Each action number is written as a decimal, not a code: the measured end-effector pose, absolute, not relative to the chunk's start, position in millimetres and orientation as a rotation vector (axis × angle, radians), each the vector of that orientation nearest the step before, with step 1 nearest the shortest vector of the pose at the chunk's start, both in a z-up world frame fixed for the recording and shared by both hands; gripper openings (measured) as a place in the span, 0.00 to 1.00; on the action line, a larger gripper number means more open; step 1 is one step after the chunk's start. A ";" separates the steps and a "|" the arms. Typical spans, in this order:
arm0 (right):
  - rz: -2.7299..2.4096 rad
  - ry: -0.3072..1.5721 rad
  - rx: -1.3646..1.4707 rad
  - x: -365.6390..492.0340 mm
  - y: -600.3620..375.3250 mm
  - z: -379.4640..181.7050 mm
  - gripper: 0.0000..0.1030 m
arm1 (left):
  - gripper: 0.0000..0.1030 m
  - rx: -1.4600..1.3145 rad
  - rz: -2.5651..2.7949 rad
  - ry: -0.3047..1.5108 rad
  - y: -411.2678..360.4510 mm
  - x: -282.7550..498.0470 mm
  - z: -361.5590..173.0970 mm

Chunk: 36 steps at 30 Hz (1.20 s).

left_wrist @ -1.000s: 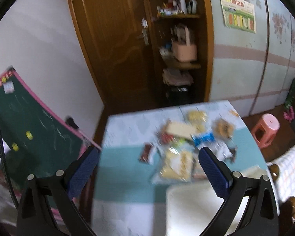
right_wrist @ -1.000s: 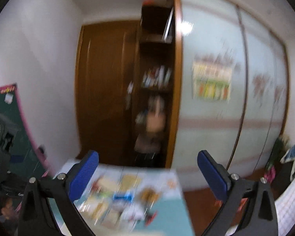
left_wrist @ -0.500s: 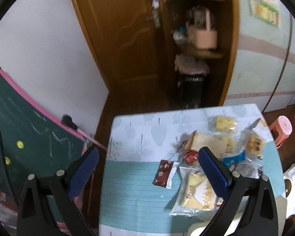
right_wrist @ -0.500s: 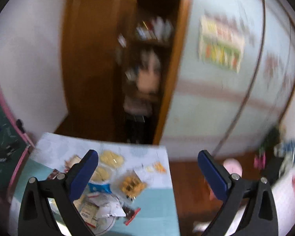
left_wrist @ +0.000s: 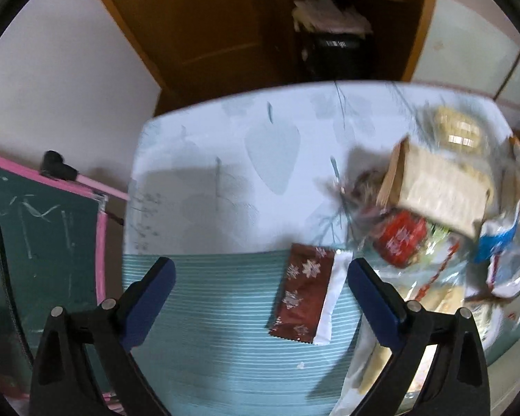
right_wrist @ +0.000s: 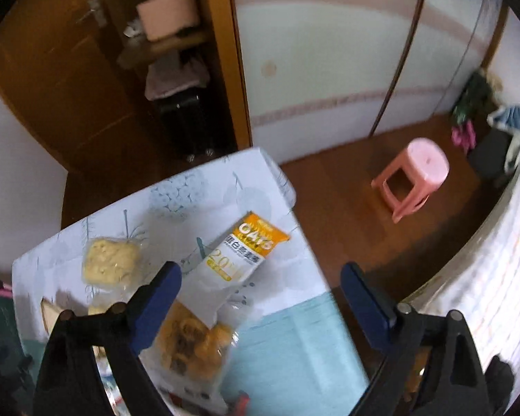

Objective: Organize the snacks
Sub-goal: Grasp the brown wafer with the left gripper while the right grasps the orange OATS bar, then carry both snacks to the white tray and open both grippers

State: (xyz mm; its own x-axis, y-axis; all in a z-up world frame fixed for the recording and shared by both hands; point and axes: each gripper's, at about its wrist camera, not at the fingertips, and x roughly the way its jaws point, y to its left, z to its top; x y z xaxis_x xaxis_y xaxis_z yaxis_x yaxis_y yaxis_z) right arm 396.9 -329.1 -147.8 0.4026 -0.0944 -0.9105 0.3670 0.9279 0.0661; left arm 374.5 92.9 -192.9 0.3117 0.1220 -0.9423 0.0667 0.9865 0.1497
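Both cameras have tipped downward and closer since a second ago: wall and door then filled most of each view, now the table does.

Left wrist view: left gripper [left_wrist: 260, 284] hangs above the table [left_wrist: 208, 312], tilted down and forward, jaws wide apart, holding nothing. Dark red wrapper [left_wrist: 303, 294] with snowflake print lies flat on the striped teal band, inside the gap and nearer the right-hand finger. Beyond it to the right, a jumbled heap: red packet [left_wrist: 402, 239], tan box [left_wrist: 440, 190], clear pack of yellow biscuits [left_wrist: 461, 128], blue-and-white wrappers at the edge. Heap is blurred; overlaps hard to sort.

Right wrist view: right gripper [right_wrist: 260, 287] also hovers high, angled down over the table's far corner, jaws spread, empty. Orange-and-white oat sachet [right_wrist: 242, 256] lies between the fingers in view, near the table edge. Yellow biscuit pack [right_wrist: 111, 260] to its left; bag of brown cookies [right_wrist: 190, 339] just below the left-hand finger. Pink stool [right_wrist: 412, 180] on the floor, well apart.

Risks, as judged: flat wrappers give little to pinch, so fingers may skid over film. Sachet could be nudged off the edge. Closing near the heap may catch two packs at once.
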 end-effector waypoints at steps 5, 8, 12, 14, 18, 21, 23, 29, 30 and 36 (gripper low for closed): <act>-0.297 1.153 0.329 417.7 -325.4 -174.5 0.91 | 0.97 0.209 0.012 1.293 88.1 373.5 -222.8; -0.317 1.201 0.329 431.1 -321.8 -189.1 0.91 | 0.97 0.192 -0.005 1.312 90.1 373.6 -228.8; -0.333 1.261 0.337 439.3 -316.1 -206.2 0.91 | 0.97 0.200 -0.011 1.322 91.7 376.4 -237.7; -0.351 1.308 0.323 440.8 -312.1 -215.0 0.89 | 0.97 0.199 -0.015 1.337 93.1 376.0 -241.0; -0.329 1.371 0.309 439.8 -305.5 -229.6 0.69 | 0.96 0.187 -0.038 1.366 95.2 379.9 -249.5; -0.318 1.351 0.264 436.2 -299.1 -223.7 0.58 | 0.86 0.197 -0.048 1.380 94.5 380.3 -254.7; -0.298 1.345 0.255 432.3 -296.0 -220.5 0.47 | 0.77 0.182 -0.051 1.374 95.3 379.1 -252.7; -0.234 1.315 0.246 422.6 -285.7 -211.3 0.40 | 0.30 0.166 -0.077 1.373 81.9 371.6 -242.8; -0.224 1.298 0.247 419.6 -284.1 -207.7 0.40 | 0.29 0.190 -0.066 1.357 79.3 369.6 -240.4; -0.164 1.210 0.282 399.0 -278.0 -175.6 0.40 | 0.26 0.171 0.023 1.304 83.2 358.1 -216.0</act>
State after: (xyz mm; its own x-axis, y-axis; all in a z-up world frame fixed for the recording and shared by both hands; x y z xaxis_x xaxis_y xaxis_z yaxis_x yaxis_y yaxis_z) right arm 399.0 -278.0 -175.6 0.3472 0.0254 -0.9375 0.2735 0.9534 0.1271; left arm 358.1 83.2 -216.0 0.2657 0.1130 -0.9574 0.0793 0.9872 0.1385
